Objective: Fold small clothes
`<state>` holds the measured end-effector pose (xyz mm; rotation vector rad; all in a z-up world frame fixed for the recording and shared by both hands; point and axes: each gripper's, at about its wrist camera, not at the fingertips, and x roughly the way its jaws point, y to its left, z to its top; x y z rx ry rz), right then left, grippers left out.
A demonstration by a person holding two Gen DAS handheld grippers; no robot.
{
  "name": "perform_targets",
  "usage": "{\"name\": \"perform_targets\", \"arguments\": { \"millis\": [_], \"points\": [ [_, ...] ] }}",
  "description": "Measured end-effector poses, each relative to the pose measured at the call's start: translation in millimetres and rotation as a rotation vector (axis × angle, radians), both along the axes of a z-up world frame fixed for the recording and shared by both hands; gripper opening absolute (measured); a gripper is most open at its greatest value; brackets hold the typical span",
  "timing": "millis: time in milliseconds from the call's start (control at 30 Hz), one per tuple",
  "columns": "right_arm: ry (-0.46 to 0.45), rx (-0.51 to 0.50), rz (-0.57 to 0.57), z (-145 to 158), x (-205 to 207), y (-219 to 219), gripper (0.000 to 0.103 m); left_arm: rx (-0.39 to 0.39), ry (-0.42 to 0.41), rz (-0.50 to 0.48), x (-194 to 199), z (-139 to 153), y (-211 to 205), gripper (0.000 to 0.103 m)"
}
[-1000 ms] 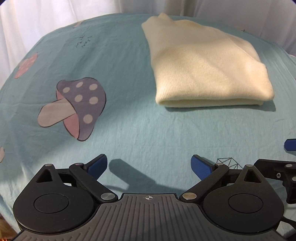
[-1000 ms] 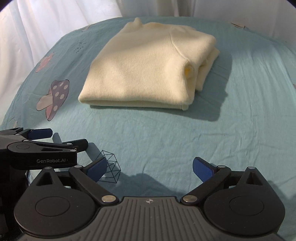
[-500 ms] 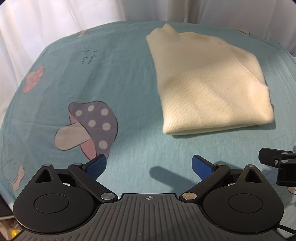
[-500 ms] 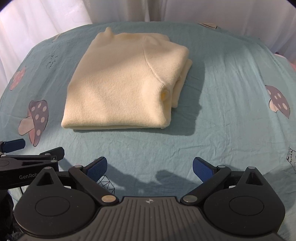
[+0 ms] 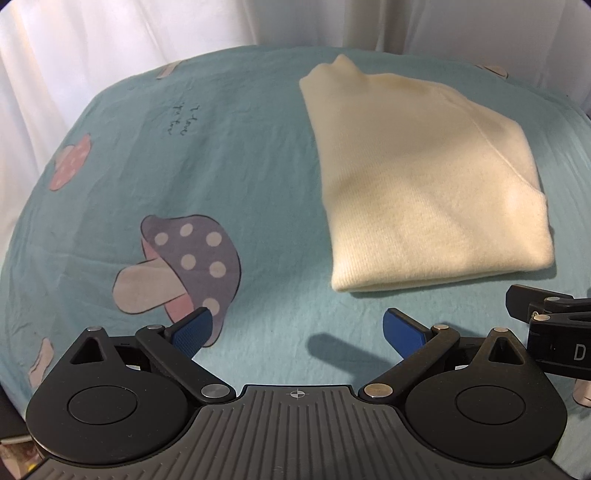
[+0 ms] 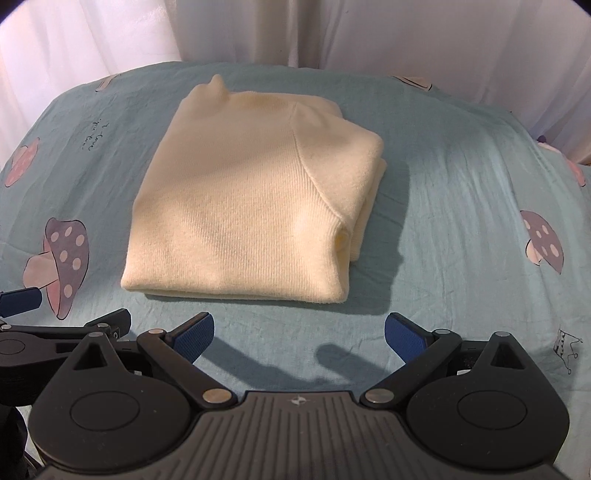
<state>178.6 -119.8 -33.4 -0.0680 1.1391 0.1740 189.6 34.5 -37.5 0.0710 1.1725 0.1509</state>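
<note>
A cream knit sweater [image 5: 424,184] lies folded into a compact rectangle on the teal sheet [image 5: 240,147]; it also shows in the right wrist view [image 6: 251,214], with its folded edge toward me. My left gripper [image 5: 297,328] is open and empty, held over the sheet to the near left of the sweater. My right gripper [image 6: 299,330] is open and empty, just in front of the sweater's near edge. Neither touches the cloth. The right gripper's body [image 5: 554,332] shows at the right edge of the left wrist view.
The teal sheet carries mushroom prints [image 5: 184,266] [image 6: 543,240] and small handwriting [image 5: 183,120]. White curtains [image 6: 295,29] hang behind the far edge. The left gripper's finger [image 6: 22,301] pokes into the right wrist view at the left.
Both grippers have pulled back and risen from the sweater, so more of the sheet shows. The sweater has not moved. Both grippers stayed open.
</note>
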Motion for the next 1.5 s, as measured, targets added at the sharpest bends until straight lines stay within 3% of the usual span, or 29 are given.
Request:
{"name": "perform_targets", "arguments": {
  "millis": [1500],
  "points": [
    [-0.008, 0.008, -0.038, 1, 1, -10, 0.099, -0.014, 0.026, 0.016, 5, -4, 0, 0.102]
  ]
}}
